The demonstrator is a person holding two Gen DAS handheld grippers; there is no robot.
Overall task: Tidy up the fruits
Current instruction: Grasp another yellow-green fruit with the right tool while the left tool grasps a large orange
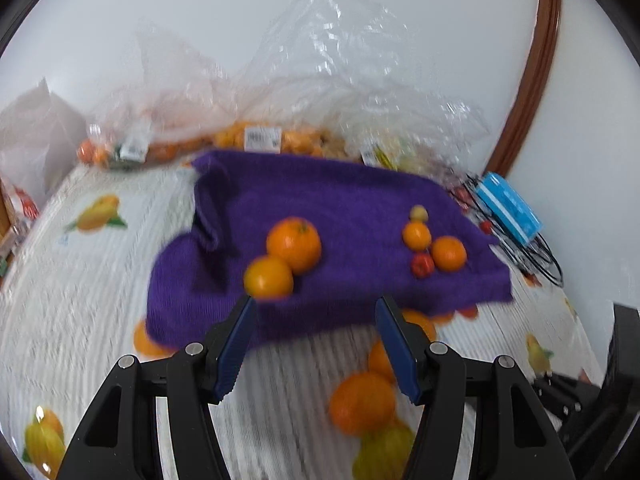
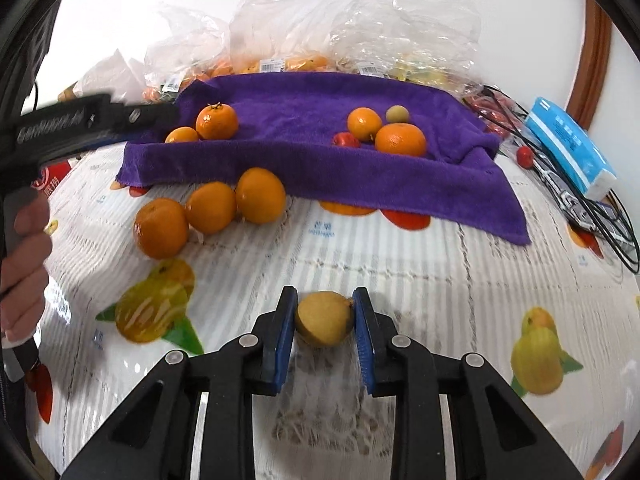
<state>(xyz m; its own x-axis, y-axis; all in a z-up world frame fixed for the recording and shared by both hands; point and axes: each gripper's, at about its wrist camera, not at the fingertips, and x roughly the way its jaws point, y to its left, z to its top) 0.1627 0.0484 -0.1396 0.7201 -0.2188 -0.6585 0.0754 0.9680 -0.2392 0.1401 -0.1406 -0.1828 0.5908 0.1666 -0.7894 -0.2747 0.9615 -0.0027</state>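
Observation:
A purple towel (image 1: 344,200) (image 2: 304,148) lies on the fruit-print tablecloth. On it sit two oranges (image 1: 294,244) (image 2: 216,120) at the left and a group at the right: two oranges (image 2: 400,139), a small red fruit (image 2: 346,140) and a pale round fruit (image 2: 397,114). Three oranges (image 2: 212,208) lie on the cloth in front of the towel. My right gripper (image 2: 325,300) is shut on a small tan fruit (image 2: 324,318) just above the cloth. My left gripper (image 1: 314,306) is open and empty, near the towel's front edge; it also shows in the right wrist view (image 2: 80,120).
Clear plastic bags of fruit (image 1: 280,136) (image 2: 304,60) stand behind the towel against the wall. A blue tissue pack (image 2: 568,148) and black cables (image 2: 592,208) lie at the right. A brown frame (image 1: 528,80) curves up the wall.

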